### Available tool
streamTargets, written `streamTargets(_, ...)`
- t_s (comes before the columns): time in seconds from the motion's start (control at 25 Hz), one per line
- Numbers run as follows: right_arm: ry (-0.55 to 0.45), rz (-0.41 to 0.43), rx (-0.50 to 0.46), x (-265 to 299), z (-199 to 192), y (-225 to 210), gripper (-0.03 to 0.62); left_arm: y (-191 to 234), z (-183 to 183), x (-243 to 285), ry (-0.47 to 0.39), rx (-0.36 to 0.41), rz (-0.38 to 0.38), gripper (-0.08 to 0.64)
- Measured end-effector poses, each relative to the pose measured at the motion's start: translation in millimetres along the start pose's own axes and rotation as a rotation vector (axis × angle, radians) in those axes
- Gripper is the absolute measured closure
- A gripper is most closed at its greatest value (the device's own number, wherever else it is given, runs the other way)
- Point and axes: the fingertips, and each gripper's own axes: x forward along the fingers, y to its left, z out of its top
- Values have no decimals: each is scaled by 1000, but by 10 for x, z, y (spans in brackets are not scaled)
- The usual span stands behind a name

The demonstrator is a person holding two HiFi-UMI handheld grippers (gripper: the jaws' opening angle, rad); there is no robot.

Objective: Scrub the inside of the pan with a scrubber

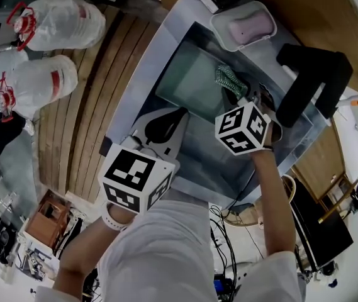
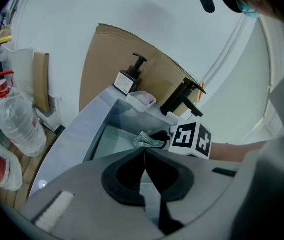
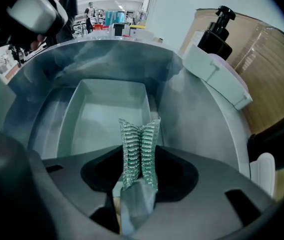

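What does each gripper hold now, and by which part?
The right gripper pinches the scrubber by its near end; the rest sticks out. The left gripper is shut, empty.

Shiny mesh scrubber [image 3: 139, 151]; matt metal pan [image 3: 107, 114]; brushed st. steel sink [image 3: 194, 116].

the lower end of the scrubber [image 3: 140, 149] is buried between the jaws of the right gripper [image 3: 136, 181], whose body covers the near rim of the pan [image 3: 102, 113], and the label on the pump bottle [image 2: 127, 78] beyond the left gripper [image 2: 144, 156] is too small to read.
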Motion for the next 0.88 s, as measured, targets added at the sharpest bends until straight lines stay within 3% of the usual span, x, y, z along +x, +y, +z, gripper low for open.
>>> streamTargets(0.56,45,52,-32,-41,-43,145,426,38,-27,-60,-1,-1,4,554)
streamTargets(0.88,91,66,-128,-73,-46,430,431,-35,-87,-111,0,3,-10,554)
